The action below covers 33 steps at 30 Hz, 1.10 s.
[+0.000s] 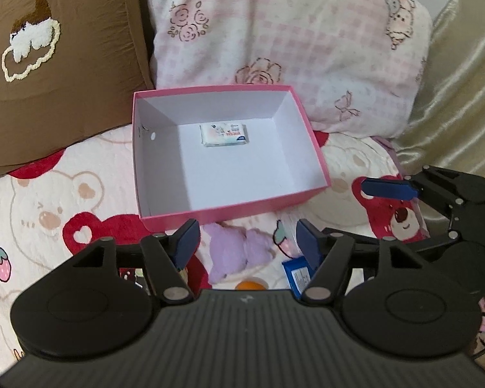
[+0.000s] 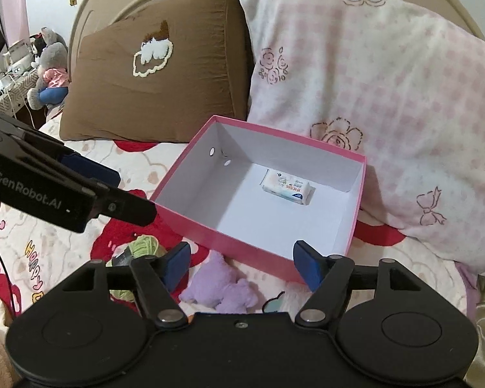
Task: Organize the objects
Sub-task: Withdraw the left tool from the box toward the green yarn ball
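A pink box (image 1: 310, 135) with a white inside sits open-topped on the bear-print bedspread (image 1: 42, 194), pushed up against the brown pillow (image 1: 64, 80) and the pink floral pillow (image 1: 291, 38), which likely keeps it from sliding on the soft bedding and leaves its mouth facing both hands. Inside it lies a single small tissue packet (image 1: 223, 134), flat on the floor toward the far wall, apart from every side; judging by that, the sorting has only begun. The loose things wait on the bedspread just in front of the box's near wall: a purple plush toy (image 1: 239, 249), a blue packet (image 1: 296, 273) and an orange object (image 1: 249, 286) mostly hidden by the gripper body in the left wrist view, and a ball of green yarn (image 2: 142, 247) in the right wrist view. The left gripper (image 1: 247, 244) hangs above these with its jaws apart and nothing between the pads, and the right gripper (image 2: 242, 263) does the same, its jaws spread wide and empty over the plush toy. Both point steeply down at the cluster, a stance that suits choosing the next item. The plush toy, soft and central, looks the easiest pick; the yarn could unravel if caught by a strand.
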Motion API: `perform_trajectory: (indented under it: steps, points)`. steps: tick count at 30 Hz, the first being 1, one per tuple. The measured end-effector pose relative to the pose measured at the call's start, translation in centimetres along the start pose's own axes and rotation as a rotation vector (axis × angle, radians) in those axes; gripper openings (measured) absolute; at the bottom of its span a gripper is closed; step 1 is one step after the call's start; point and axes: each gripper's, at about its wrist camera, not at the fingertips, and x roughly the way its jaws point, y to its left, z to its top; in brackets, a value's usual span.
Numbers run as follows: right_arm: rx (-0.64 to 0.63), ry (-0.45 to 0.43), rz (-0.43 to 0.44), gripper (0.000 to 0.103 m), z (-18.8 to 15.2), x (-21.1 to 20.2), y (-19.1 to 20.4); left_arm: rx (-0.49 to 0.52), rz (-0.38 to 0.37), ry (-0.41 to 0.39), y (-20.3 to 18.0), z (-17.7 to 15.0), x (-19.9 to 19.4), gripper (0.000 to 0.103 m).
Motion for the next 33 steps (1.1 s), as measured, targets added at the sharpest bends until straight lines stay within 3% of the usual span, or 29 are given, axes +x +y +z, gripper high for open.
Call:
perform_trajectory:
  steps: [3,5,13,15,19,27,33]
  points:
    - [-0.011,0.000,0.007,0.082,-0.5,-0.8,0.6,0.017,-0.004,-0.005,-0.3,-0.5,-0.8,0.069]
    - [-0.021,0.000,0.014,0.096,-0.8,-1.3,1.1,0.024,-0.011,-0.006,-0.4,-0.8,-1.2,0.073]
    - [-0.038,0.015,0.064,0.096,-1.9,-3.3,2.2,0.033,-0.030,-0.030,0.6,-3.1,-2.2,0.095]
    - [-0.037,0.024,0.088,0.096,-2.3,-3.6,2.6,0.008,0.002,-0.019,1.4,-3.9,-1.8,0.095]
    - [-0.043,0.040,0.115,0.096,-2.9,-3.7,3.6,-0.026,-0.026,0.013,2.8,-5.2,-1.5,0.096]
    - [-0.017,0.082,0.204,0.096,-3.8,-2.8,5.6,0.012,-0.027,-0.016,4.1,-7.7,-2.5,0.101]
    - [-0.007,0.115,0.301,0.096,-4.6,-0.7,6.9,0.042,0.021,-0.046,5.1,-9.8,-1.9,0.101]
